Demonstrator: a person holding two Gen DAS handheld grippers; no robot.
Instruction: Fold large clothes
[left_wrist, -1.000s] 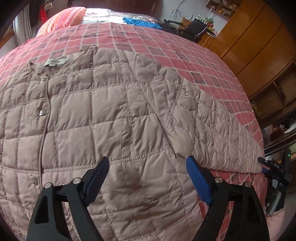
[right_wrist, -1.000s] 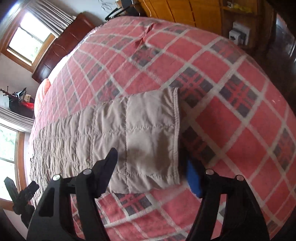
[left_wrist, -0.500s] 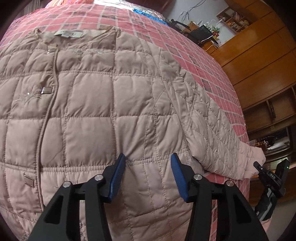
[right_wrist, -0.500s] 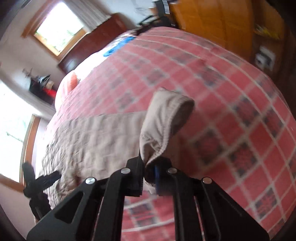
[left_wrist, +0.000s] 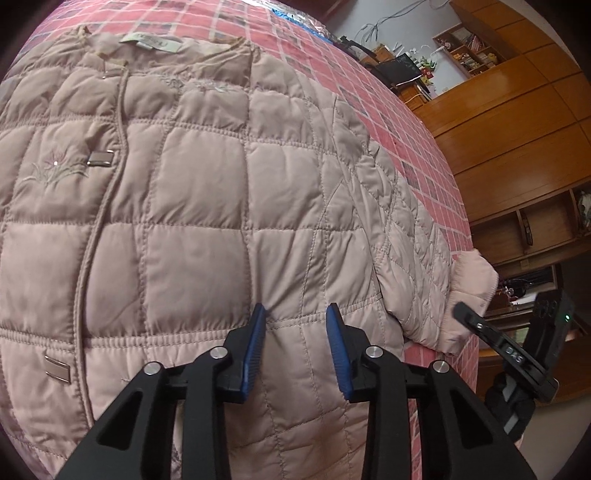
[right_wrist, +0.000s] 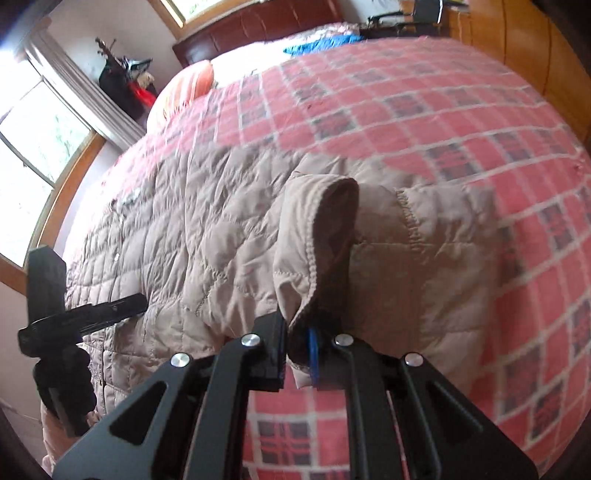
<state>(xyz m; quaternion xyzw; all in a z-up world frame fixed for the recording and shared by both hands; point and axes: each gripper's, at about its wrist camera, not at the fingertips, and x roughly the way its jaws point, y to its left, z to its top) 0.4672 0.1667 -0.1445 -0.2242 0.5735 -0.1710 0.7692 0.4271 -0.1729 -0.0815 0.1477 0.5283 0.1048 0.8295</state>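
Lying front-up on the bed's red plaid blanket (right_wrist: 424, 122), the beige quilted jacket (left_wrist: 199, 206) is spread flat, collar and neck label toward the far end. Metal clasps run down its front opening at the left of the left wrist view.

Left gripper (left_wrist: 295, 345): jaws parted, blue pads to either side of a quilt seam low on the jacket body, right down at the fabric near the underarm. Nothing pinched between them; actual contact cannot be judged.

Right gripper (right_wrist: 297, 350): jaws closed on the sleeve cuff (right_wrist: 317, 236). Cuff is lifted off the blanket, its dark lining showing, and the sleeve is doubled back toward the jacket body. Right wrist view is motion-blurred.

Orange striped pillow (right_wrist: 188, 88) at the head of the bed. Wooden wardrobe (left_wrist: 517, 122) beside the bed.
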